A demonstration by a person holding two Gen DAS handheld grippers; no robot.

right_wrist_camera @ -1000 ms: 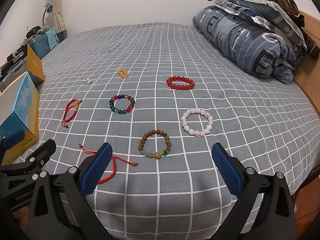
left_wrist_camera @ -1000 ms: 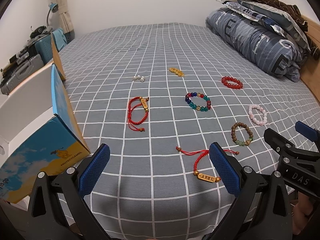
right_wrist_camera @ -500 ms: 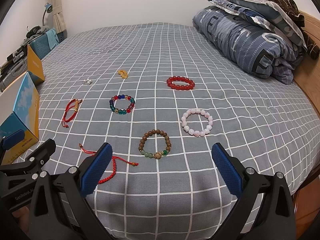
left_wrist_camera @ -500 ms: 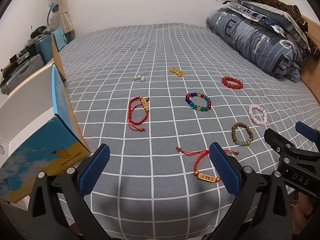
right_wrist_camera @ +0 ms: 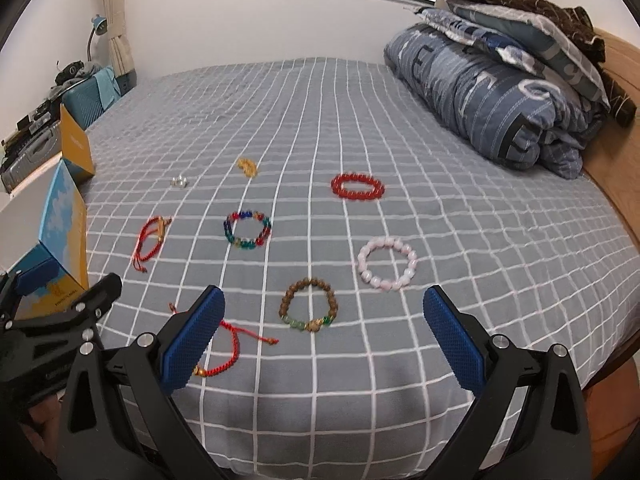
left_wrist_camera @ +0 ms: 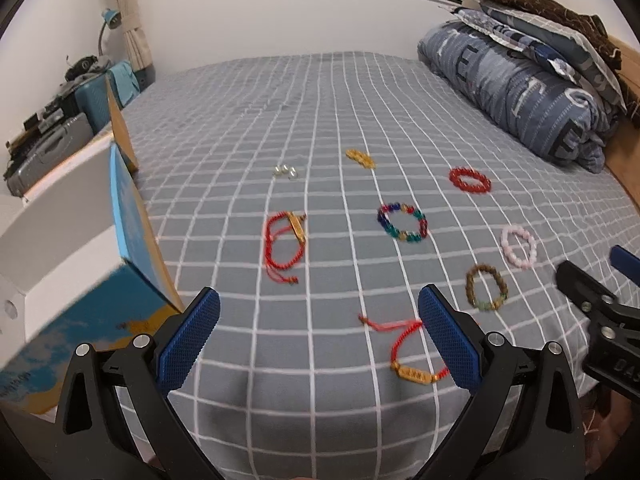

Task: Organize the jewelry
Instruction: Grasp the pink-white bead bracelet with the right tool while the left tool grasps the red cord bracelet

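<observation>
Both grippers are wide open and hold nothing: the left gripper (left_wrist_camera: 318,334) and the right gripper (right_wrist_camera: 324,334). The bracelets (right_wrist_camera: 247,229) lie spread near the bed's (right_wrist_camera: 480,240) front edge.

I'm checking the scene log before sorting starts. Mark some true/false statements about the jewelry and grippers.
1. Both grippers hold nothing. True: the left gripper and right gripper have their jaws wide apart.
2. The pink bead bracelet lies inside the box. False: it lies on the bedsheet.
3. The brown bead bracelet lies nearer the right gripper than the red bead bracelet. True.
4. The multicolored bead bracelet is clamped. False: it lies free.
</observation>
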